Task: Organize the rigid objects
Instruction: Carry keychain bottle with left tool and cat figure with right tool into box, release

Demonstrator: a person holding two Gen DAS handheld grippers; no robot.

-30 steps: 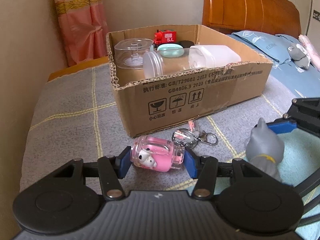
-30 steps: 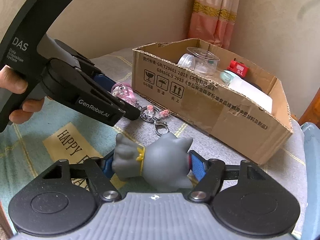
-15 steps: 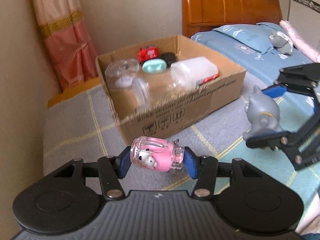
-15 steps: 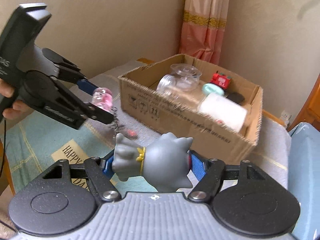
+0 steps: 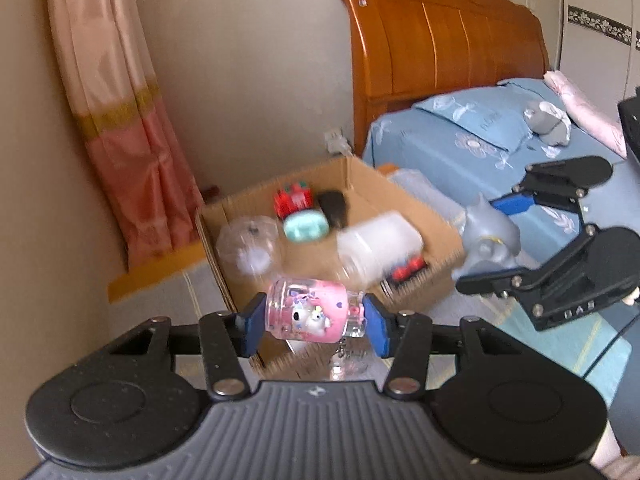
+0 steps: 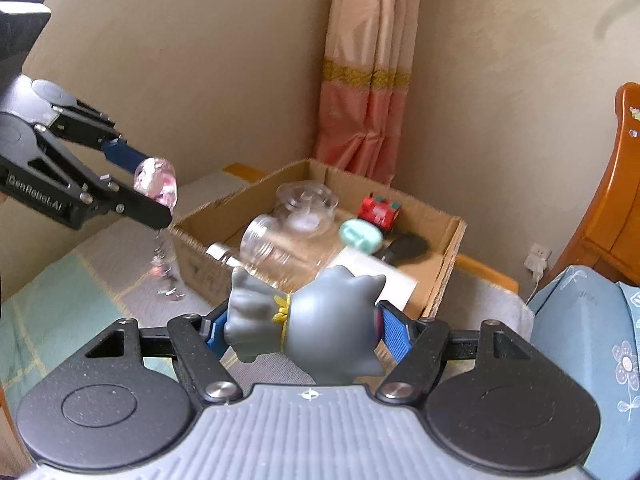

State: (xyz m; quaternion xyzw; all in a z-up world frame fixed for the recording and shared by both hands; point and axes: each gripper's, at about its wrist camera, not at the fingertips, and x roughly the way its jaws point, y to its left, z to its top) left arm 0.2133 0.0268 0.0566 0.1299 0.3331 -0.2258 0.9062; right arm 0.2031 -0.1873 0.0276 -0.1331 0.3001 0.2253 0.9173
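Broadly, the scene was a bedroom corner: a bed [image 5: 460,140] with blue bedding and a wooden headboard [image 5: 440,40] to one side, a pink curtain [image 6: 368,80] against the beige wall, and a grey checked cloth [image 6: 100,256] over the surface carrying the cardboard box [image 6: 444,280].

That box stood open-topped ahead of and below both tools. It already held clear plastic containers [image 6: 304,208], a white container [image 5: 380,240], a mint-green case [image 6: 360,236], a red toy [image 6: 378,208] and a dark object [image 5: 332,208].

Next in size, the right hand-held gripper [image 6: 300,332] was closed on a grey cat figure [image 6: 320,328], clamped end to end so its long axis ran crosswise between the blue pads. It hung in the air just before the box's near right corner.

Smaller, the left hand-held gripper [image 5: 314,316] had just been closing, and its pads pressed the ends of a pink keychain bottle [image 5: 310,312], whose long axis also lay across the jaws. Its chain and charms [image 6: 164,276] dangled below, blurred.

In the left view the bottle sat over the box's near wall, the opening lying forward and down. Judging by that, the left hand seemed slightly nearer a drop point, and the dangling chain would need to clear the cardboard edge.
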